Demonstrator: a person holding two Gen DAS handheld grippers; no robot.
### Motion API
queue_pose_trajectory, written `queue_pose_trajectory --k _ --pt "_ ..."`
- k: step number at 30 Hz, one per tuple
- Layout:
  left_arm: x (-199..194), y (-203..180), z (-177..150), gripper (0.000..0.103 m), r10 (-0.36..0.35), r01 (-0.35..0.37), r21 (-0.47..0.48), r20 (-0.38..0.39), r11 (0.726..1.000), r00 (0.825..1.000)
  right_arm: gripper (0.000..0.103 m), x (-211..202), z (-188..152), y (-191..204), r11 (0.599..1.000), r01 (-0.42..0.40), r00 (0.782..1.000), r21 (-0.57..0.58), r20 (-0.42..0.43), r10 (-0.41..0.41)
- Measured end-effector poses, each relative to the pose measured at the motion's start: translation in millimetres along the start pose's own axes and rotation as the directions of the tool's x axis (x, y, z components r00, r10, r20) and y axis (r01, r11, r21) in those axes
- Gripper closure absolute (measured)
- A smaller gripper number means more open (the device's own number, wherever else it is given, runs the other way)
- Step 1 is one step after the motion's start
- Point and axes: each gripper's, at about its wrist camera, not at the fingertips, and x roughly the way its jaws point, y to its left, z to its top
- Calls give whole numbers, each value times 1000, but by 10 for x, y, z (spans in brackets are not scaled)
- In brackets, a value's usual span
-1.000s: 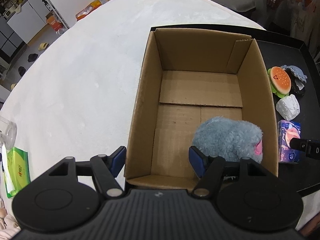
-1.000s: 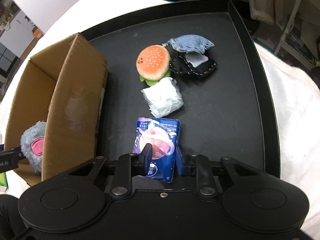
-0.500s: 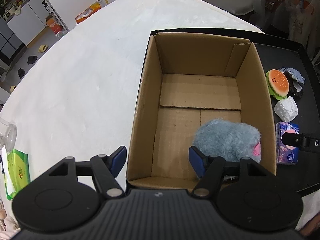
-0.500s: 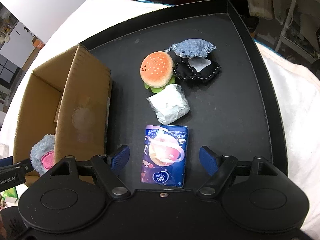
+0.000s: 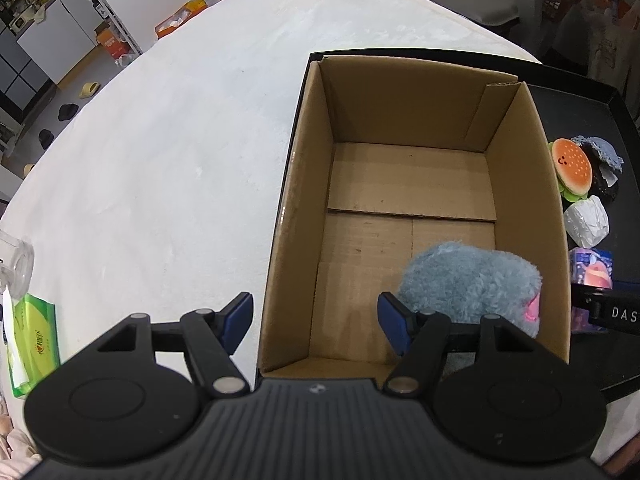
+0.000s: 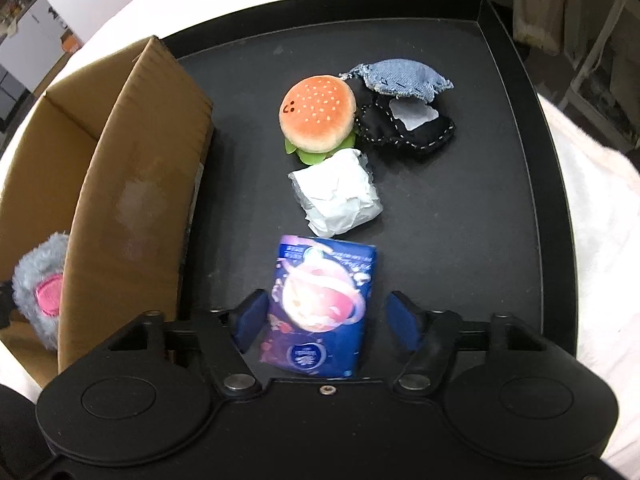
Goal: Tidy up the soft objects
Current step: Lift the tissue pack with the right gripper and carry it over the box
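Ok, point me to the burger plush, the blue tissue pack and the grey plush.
burger plush (image 6: pixel 318 112), right wrist view, top bun.
blue tissue pack (image 6: pixel 320 300), right wrist view, printed face.
grey plush (image 5: pixel 468 282), left wrist view, furry back.

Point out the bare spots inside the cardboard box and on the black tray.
Cardboard box: floor bare except the near right corner, filled by the grey plush. Black tray: free right of the tissue pack and along its far edge; crowded around the burger toy.

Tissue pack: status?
Right gripper closing around tissue pack, pads not touching yet. Left gripper open, straddling box wall. Nothing in the way.
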Motion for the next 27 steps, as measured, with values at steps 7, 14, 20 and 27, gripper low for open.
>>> queue_pose_trajectory --k 7,14,20,27 --pt "-53 -13 -14 36 -14 14 1 7 1000 1000 53 -56 -94 25 998 31 999 -50 17 -30" --pt "-90 56 -37 36 -32 32 -15 12 999 999 53 -237 -91 -9 1000 26 999 -17 44 -26" --pt "-108 126 -44 36 -48 49 -25 20 998 999 53 -394 -81 50 999 33 997 -17 65 -32" --pt "-123 234 -61 36 -79 80 -43 31 996 996 53 -559 -7 68 999 37 995 -12 92 -36"
